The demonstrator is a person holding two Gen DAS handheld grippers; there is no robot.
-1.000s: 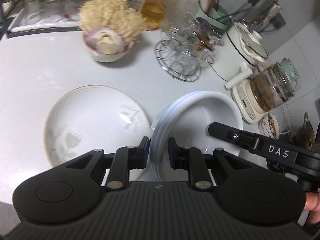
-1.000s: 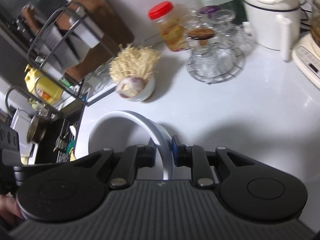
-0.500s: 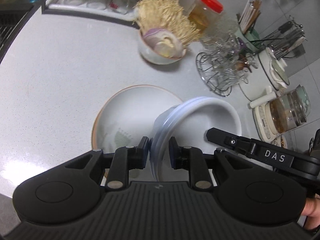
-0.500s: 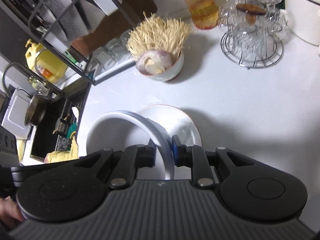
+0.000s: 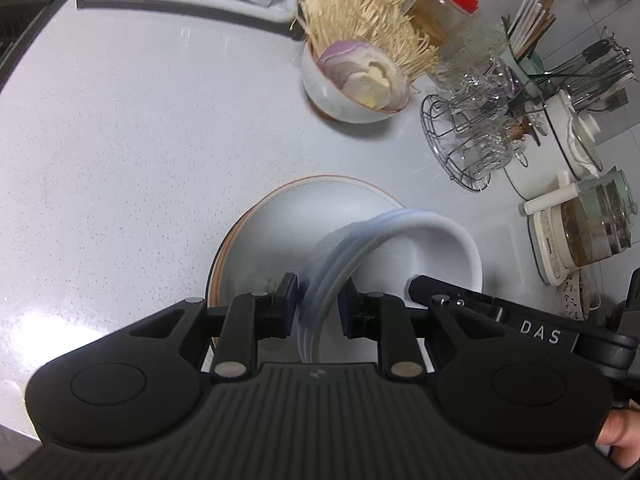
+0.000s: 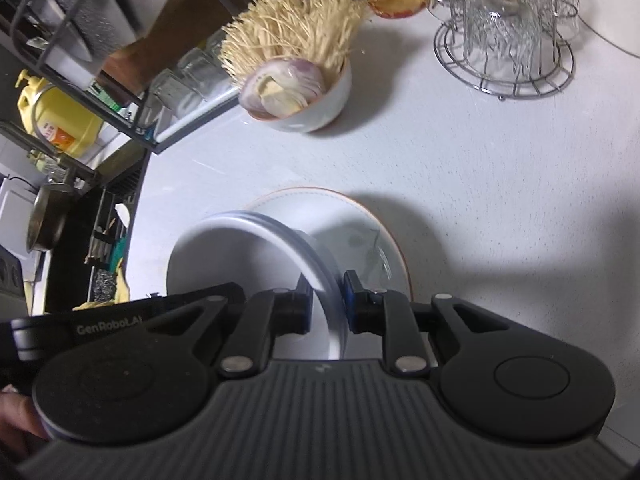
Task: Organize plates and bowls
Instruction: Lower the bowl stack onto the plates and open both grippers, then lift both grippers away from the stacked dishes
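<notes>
A stack of white plates (image 5: 424, 252) hangs over a larger white plate with a brown rim (image 5: 280, 232) that lies on the pale countertop. My left gripper (image 5: 318, 306) is shut on one edge of the stack, and my right gripper (image 6: 326, 306) is shut on the opposite edge of the same stack of white plates (image 6: 224, 256). In the right wrist view the brown-rimmed plate (image 6: 360, 224) shows beyond and under the stack. Each gripper appears at the edge of the other's view. I cannot tell whether the stack touches the plate below.
A white bowl of sliced onion and enoki mushrooms (image 5: 352, 80) stands behind the plates. A wire rack of glasses (image 5: 476, 132), a red-lidded jar (image 5: 444, 8), a white pot (image 5: 572, 136) and a glass kettle (image 5: 588, 224) line the right. A sink and dish rack (image 6: 72, 216) lie left.
Both grippers carried the stack of white plates sideways and down, from beside the brown-rimmed plate to over it. The grips stayed the same.
</notes>
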